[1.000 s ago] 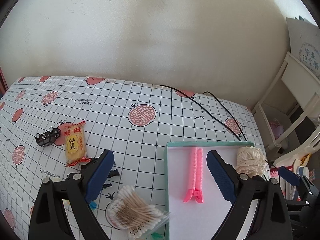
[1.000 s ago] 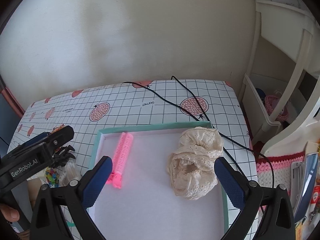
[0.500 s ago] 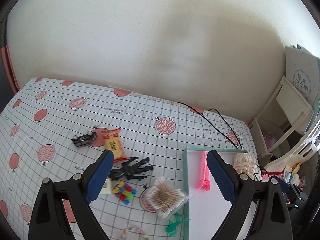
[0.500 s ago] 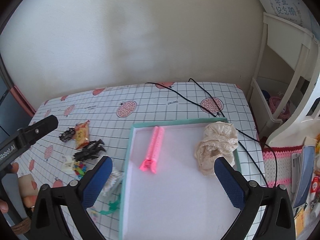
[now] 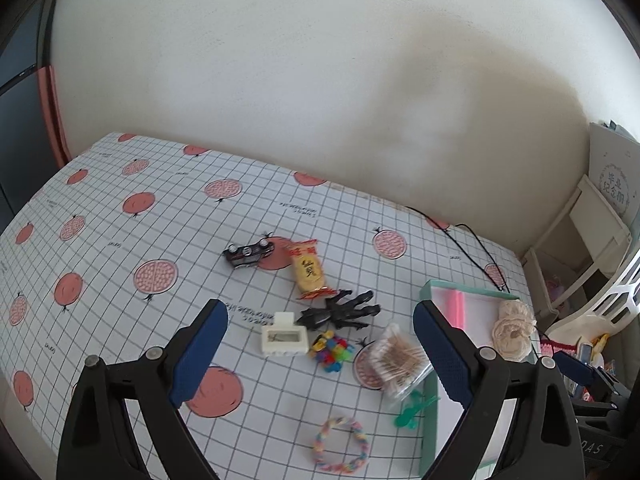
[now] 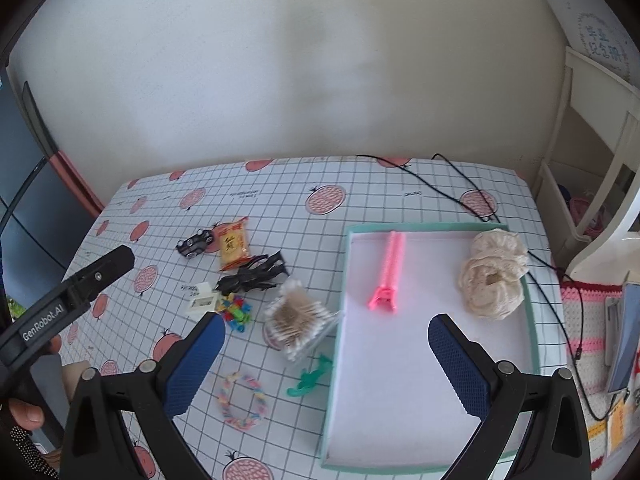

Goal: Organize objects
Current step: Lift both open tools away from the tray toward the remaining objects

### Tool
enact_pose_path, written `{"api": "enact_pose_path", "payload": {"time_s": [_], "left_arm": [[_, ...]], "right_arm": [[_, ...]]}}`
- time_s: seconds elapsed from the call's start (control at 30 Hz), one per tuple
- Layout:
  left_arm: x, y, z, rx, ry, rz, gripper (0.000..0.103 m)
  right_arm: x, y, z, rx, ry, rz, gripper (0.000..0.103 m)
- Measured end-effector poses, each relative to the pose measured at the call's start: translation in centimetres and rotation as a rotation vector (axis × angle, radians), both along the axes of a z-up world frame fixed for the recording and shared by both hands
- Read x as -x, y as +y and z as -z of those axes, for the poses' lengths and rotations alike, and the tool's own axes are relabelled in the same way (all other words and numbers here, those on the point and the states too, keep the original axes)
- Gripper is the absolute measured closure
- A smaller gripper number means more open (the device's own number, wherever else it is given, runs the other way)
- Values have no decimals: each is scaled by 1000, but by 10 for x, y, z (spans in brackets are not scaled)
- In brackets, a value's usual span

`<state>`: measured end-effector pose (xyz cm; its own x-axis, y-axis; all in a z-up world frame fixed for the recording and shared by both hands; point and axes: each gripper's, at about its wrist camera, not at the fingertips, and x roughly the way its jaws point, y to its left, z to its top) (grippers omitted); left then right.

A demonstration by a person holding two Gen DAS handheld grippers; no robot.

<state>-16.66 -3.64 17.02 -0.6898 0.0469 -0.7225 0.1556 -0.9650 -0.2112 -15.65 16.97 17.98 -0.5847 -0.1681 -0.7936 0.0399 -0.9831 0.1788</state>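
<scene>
A teal-rimmed tray (image 6: 348, 280) (image 5: 430, 290) with a white floor lies on the right of the table. In it lie a pink hair clip (image 6: 388, 276) (image 5: 456, 308) and a cream lace scrunchie (image 6: 494, 276) (image 5: 512, 330). Left of the tray lie a bag of cotton swabs (image 6: 298, 322) (image 5: 400, 362), a black claw clip (image 6: 252, 276) (image 5: 340, 312), a snack packet (image 6: 233, 244) (image 5: 308, 270), a toy car (image 6: 195, 242) (image 5: 249, 253), a white clip (image 5: 285, 338), colourful beads (image 5: 331, 350), a braided bracelet (image 6: 242, 402) (image 5: 340, 446) and a green piece (image 6: 310, 378). My left gripper (image 5: 320, 354) and right gripper (image 6: 326, 362) are open, empty, high above the table.
A black cable (image 6: 448, 194) runs over the table's far right part. A white shelf unit (image 6: 592, 168) stands right of the table. A white wall is behind. A dark panel (image 6: 24, 184) stands at the left. The tablecloth is a grid with red fruit prints.
Both grippers have pulled back and up from the tray, so much more of the table and the loose objects shows. Both stay open and empty.
</scene>
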Motion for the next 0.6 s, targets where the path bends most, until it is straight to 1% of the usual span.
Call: {"api": "enact_pose_path", "payload": {"time_s": [0.1,0.23,0.37,0.5,0.6], "left_arm": [[-8,-9,3,3,3,-13,9],[-12,-14,13,34,-34,-17,9],[-10,-13,26,44,-87,1,9],[-7,-8,39,84,-133,16,9],[-2,-5,54,86,-194,34,9]], "right_arm": [[-2,-14,9,1,-28,-17,0],[-2,-26,23,11,-63,-30,1],[-1,-31,37,7,-95,-33,8],[1,-34,53,10,-143,-35,14],[3,-36,62,0,-173,-37,20]]}}
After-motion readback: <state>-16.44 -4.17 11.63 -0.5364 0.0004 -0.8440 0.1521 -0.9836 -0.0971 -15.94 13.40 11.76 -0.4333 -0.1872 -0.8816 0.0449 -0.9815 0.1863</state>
